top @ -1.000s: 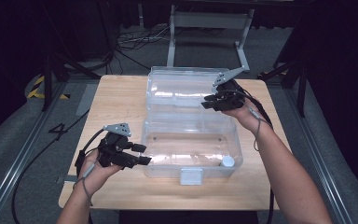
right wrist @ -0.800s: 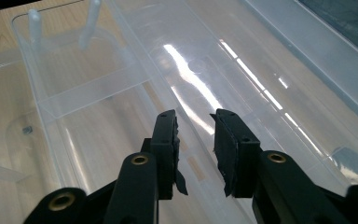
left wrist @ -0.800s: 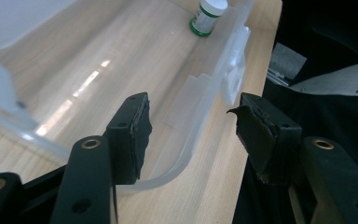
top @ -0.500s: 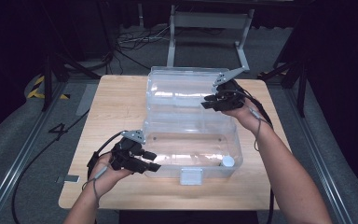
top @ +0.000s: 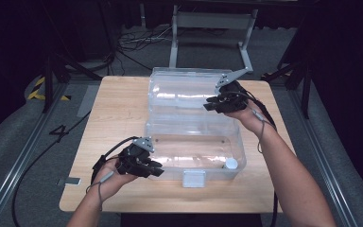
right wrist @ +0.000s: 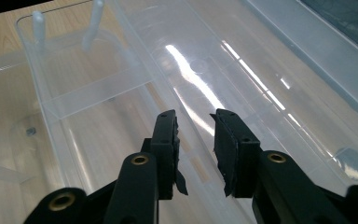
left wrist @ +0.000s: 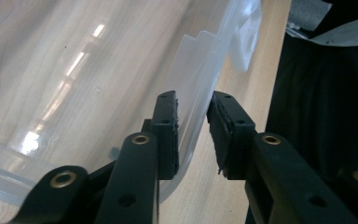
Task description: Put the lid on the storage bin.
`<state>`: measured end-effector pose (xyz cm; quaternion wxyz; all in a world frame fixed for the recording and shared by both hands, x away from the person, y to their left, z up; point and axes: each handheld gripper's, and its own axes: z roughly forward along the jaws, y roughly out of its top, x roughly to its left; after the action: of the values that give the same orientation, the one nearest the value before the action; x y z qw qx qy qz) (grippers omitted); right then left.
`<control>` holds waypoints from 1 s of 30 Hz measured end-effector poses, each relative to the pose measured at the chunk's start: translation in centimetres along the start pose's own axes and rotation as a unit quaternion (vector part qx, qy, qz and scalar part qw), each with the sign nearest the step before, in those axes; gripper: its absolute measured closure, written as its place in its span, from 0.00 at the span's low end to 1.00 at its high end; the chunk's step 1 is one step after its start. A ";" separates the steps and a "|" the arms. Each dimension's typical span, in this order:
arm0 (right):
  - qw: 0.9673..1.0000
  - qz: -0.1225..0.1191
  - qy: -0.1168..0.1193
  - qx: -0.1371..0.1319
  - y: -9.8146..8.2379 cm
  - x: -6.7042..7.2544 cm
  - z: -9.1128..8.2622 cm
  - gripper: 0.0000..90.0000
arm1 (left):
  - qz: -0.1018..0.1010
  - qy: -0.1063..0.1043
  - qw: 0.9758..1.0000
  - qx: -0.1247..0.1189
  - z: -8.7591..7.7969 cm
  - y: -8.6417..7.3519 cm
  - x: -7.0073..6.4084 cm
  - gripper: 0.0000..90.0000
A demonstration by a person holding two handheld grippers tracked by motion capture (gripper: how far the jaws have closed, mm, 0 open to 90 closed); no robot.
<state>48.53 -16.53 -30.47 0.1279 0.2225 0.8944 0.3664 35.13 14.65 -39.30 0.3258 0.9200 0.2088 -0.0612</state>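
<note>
A clear plastic box point(top: 194, 142) lies on the wooden table point(top: 118, 109) with its lid point(top: 184, 87) swung back. My left gripper point(top: 157, 171) is at the box's front left corner. Its jaws have just been closing, and in the left gripper view point(left wrist: 192, 135) the box's front wall point(left wrist: 200, 93) stands between the pads, which press on it. My right gripper point(top: 209, 105) is at the right end of the line where lid and box meet. In the right gripper view point(right wrist: 195, 149) it is shut on a clear rim point(right wrist: 186, 98); whether that rim belongs to lid or box I cannot tell.
A white latch point(top: 194, 178) hangs on the box's front wall, and a small white cap point(top: 230, 164) lies inside at the front right. Black cables trail from both grippers. Metal rails and stands point(top: 208, 28) surround the table.
My left gripper has moved right and slightly down to the box's front left corner, and its jaws have narrowed onto the wall. The right gripper has stayed put.
</note>
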 end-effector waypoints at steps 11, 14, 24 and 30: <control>1.000 -0.009 -0.010 -0.001 -0.1 0.5 -0.1 0.78 | -0.001 -0.008 1.000 0.006 0.6 -0.2 0.4 0.82; 1.000 -0.015 -0.016 0.002 -0.1 0.9 -0.2 0.78 | 0.001 -0.007 1.000 0.006 0.7 -0.2 0.4 0.83; 1.000 -0.018 -0.021 0.000 -0.2 1.3 -0.4 0.78 | 0.004 -0.002 1.000 0.009 1.1 -0.2 0.3 0.82; 1.000 -0.023 -0.021 0.000 -0.2 1.8 -0.7 0.78 | 0.002 -0.003 1.000 0.007 1.1 -0.2 0.3 0.82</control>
<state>46.65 -16.24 -30.24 0.1550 0.2090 0.8963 0.3589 35.30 14.21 -40.37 0.3196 0.9228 0.2054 -0.0644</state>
